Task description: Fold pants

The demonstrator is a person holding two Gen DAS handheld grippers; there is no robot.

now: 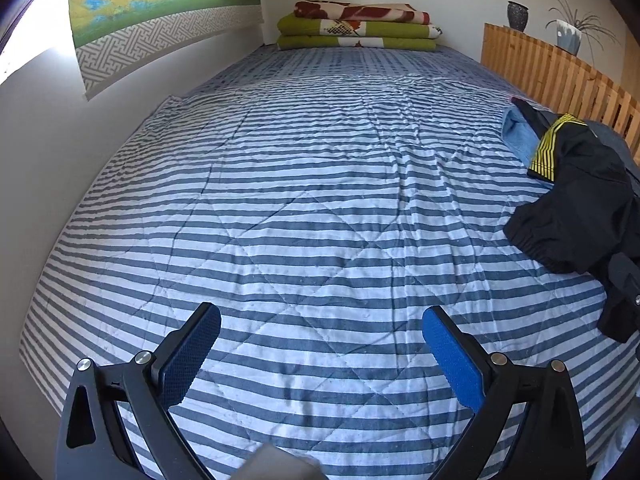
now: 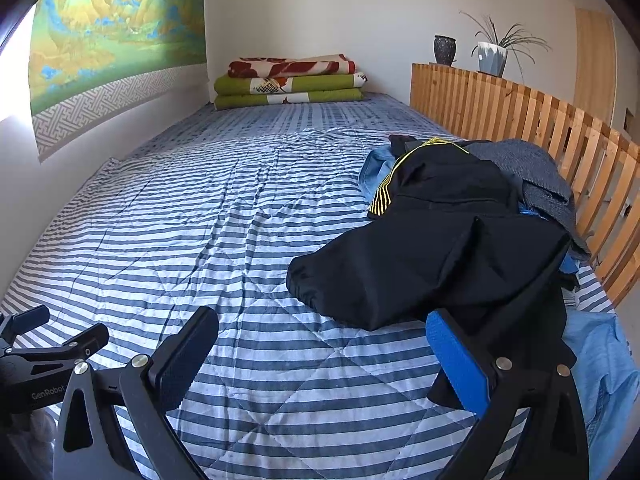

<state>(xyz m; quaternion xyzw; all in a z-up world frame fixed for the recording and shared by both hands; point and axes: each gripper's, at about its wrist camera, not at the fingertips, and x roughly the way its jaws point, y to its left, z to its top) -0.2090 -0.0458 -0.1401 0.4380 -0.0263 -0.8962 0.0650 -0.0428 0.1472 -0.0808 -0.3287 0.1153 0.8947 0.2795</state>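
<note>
A bed [image 1: 304, 184] fills both views, covered by a blue-and-white striped quilt [image 2: 224, 216] with diamond stitching and a few shallow creases. On the wall to its left hangs a landscape painting [image 2: 116, 28] with a grey patterned border. A slatted wooden rail [image 2: 520, 120] runs along the bed's right side. At the far end of the bed lies a stack of folded blankets [image 1: 358, 26], two green ones below and a red-and-cream one on top.

The black pants [image 2: 440, 256] lie crumpled on the right side of the bed, near the rail, on top of a heap of other clothes: a grey knitted garment [image 2: 536, 176] behind them and light blue denim [image 2: 608, 360] beside and under them. A yellow-striped band [image 2: 384, 194] shows along their far edge, and a gathered cuff points toward the middle of the quilt.

On top of the rail stand a potted plant [image 2: 494, 54] in a pale pot and a dark vase [image 2: 445, 50].

The left gripper [image 1: 320, 336] hovers over bare quilt, its fingers spread wide and holding nothing. The right gripper [image 2: 320, 340] also has its fingers wide apart and empty, the blue-padded one just in front of the pants.
</note>
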